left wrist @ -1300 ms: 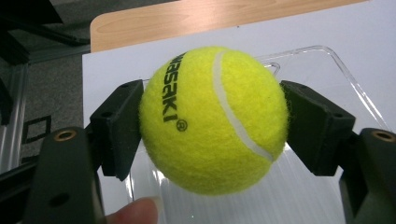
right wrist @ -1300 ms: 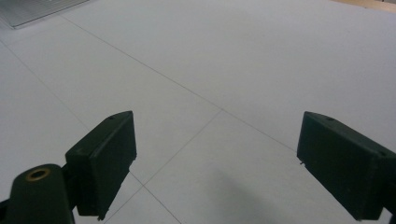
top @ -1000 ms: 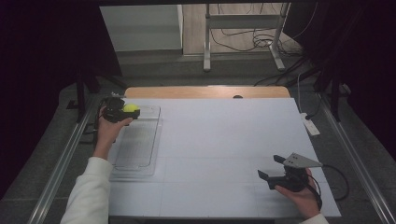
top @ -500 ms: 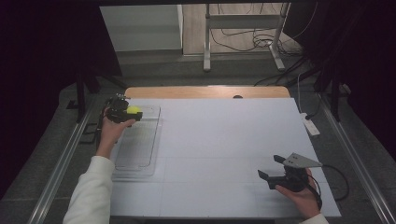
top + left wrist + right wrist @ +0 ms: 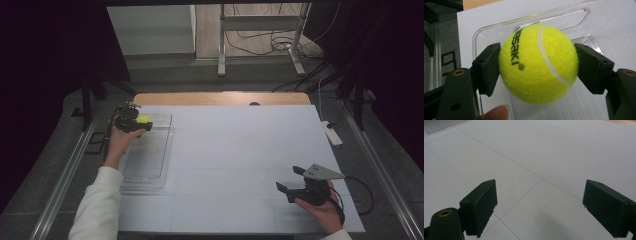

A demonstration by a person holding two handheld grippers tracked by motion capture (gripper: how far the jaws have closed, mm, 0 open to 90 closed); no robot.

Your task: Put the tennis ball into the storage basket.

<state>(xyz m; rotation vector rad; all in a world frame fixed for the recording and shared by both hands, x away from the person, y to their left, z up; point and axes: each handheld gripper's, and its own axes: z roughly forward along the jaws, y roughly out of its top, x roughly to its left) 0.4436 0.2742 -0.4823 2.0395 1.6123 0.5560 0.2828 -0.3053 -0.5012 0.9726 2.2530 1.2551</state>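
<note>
A yellow tennis ball (image 5: pixel 537 63) with black lettering is clamped between the two black jaws of my left gripper (image 5: pixel 537 67), above the far end of a clear plastic tray (image 5: pixel 579 18). In the high view that left gripper (image 5: pixel 139 124) hovers over the tray's (image 5: pixel 150 155) far left corner with the ball (image 5: pixel 143 120) in it. My right gripper (image 5: pixel 290 181) rests low over the white table sheet near the front right, jaws spread wide. In the right gripper view its jaws (image 5: pixel 539 210) stand apart with bare sheet between them.
The white sheet (image 5: pixel 240 150) covers most of the wooden table (image 5: pixel 220 98). A white power strip (image 5: pixel 332 134) lies at the right edge. A metal stand and cables (image 5: pixel 260 45) sit on the floor beyond. A fingertip (image 5: pixel 496 113) shows under the ball.
My left gripper with the ball has shifted slightly toward the tray's far edge. The right gripper has kept still.
</note>
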